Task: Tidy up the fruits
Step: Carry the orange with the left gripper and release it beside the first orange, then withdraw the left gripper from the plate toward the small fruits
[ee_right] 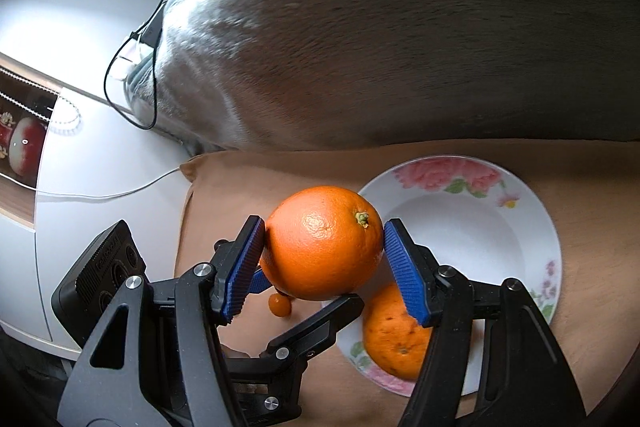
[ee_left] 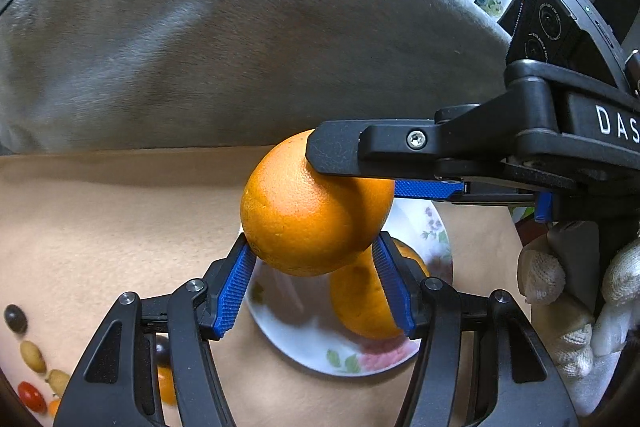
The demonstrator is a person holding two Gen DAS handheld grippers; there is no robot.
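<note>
Gripping one orange (ee_right: pixel 324 243) above plate rim (ee_right: pixel 548 227): left fingers (ee_left: pixel 236 283), right fingers (ee_right: pixel 404 267); second orange (ee_right: pixel 396 335) on plate.

Two big oranges on show: one orange (ee_left: pixel 308 211) (ee_right: pixel 324 243) up in the air, a second orange (ee_left: pixel 360 303) (ee_right: pixel 394 335) lying on the plate. One floral plate (ee_left: pixel 320 351) (ee_right: pixel 472 227), just the one. Two grippers at work, left gripper (ee_left: pixel 316 283) and right gripper (ee_right: pixel 324 267), two blue-padded fingers (ee_right: pixel 244 267) apiece, so four. Small fruits (ee_left: pixel 32 359) strung along the surface's edge: at least five countable, others hidden. One tiny orange fruit (ee_right: pixel 279 304).
</note>
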